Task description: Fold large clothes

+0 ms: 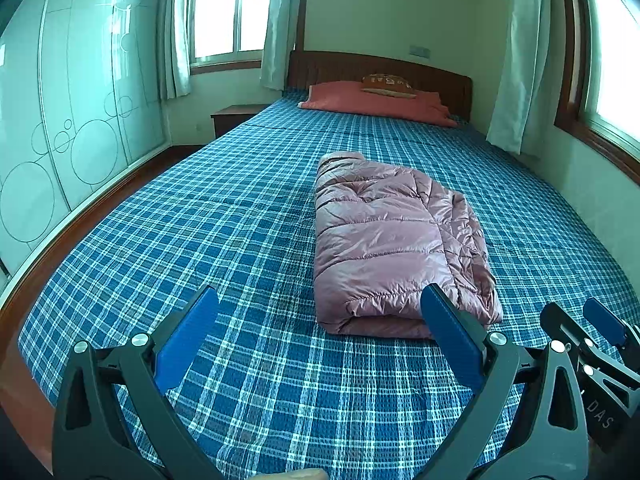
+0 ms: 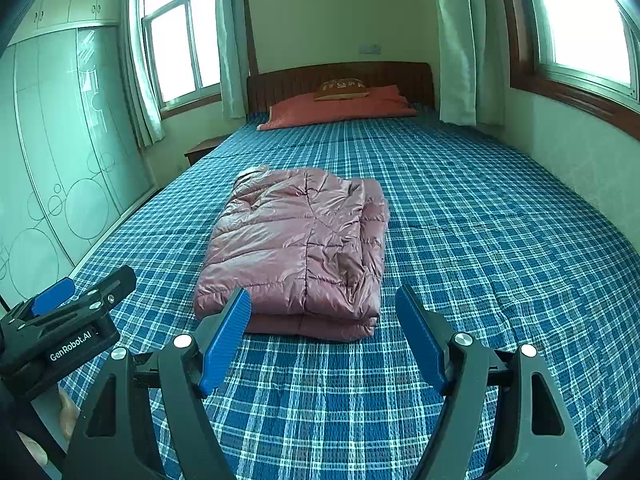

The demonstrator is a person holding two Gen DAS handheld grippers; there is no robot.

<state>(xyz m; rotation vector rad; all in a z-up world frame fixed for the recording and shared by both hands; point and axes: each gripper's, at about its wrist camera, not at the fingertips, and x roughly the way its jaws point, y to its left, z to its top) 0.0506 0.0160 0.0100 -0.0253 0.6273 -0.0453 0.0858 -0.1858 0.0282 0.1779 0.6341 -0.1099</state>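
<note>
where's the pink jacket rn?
The pink jacket lies folded on the plaid bedspread, mid-bed, just beyond both open grippers: ahead of the right gripper, right of centre in the left wrist view.

A home bedroom: plaid-covered bed point(image 1: 240, 240), pillow point(image 1: 376, 104), wardrobe point(image 1: 80, 100), curtained windows point(image 2: 180, 44).

White lettering "GenRobot.AI" on the black body of the left tongs point(image 2: 60, 304), seen at the lower left of the right wrist view. Letters "DAS" on the dark body of the right tongs point(image 1: 600, 320), lower right of the left wrist view. Marks on the small cushion point(image 1: 387, 85) too blurred to read.
</note>
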